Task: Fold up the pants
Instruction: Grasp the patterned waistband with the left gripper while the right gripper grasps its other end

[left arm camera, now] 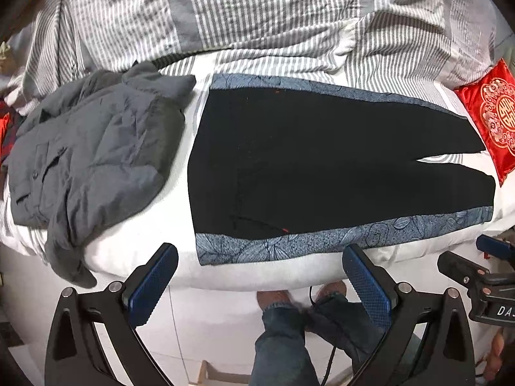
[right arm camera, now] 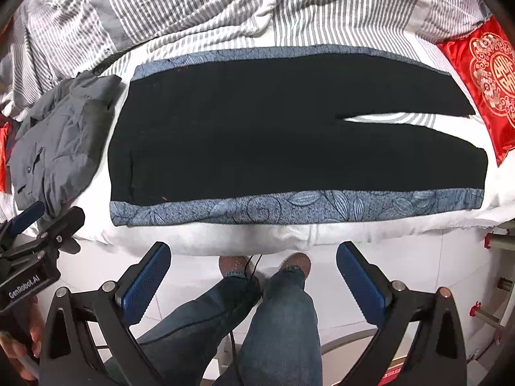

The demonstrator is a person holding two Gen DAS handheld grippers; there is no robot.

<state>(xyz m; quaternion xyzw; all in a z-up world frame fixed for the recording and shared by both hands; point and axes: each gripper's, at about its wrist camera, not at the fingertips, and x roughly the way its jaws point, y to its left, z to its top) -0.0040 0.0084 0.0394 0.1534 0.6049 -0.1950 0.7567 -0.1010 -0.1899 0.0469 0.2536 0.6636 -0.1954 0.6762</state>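
**Pants laid flat, both grippers poised at the bed's edge**

We stand at the near side of the bed (left arm camera: 244,276) with the black pants (left arm camera: 322,160) spread full length across a blue leaf-print cloth (left arm camera: 289,244), waist to our left and leg ends to our right, close to a red cushion (left arm camera: 489,119). The two legs lie side by side and part only near the cuffs, where a sliver of striped sheet (right arm camera: 396,118) shows between them. That flat, straightened lay looks deliberate to us: it leaves clean edges to seize for a first fold.

Our left gripper (left arm camera: 260,280) hangs off the mattress edge near the waist end, jaws wide apart and holding nothing. Our right gripper (right arm camera: 254,276) hangs likewise off the edge, farther toward the legs, jaws equally wide and empty. Neither touches the cloth. We judge the fold not yet begun.

A grey jacket (left arm camera: 90,154) lies bunched just left of the waistband, apart from the pants, and a striped quilt (left arm camera: 257,9) is heaped behind. Below us, our jeans (right arm camera: 280,321) and shoes show on white floor tiles.
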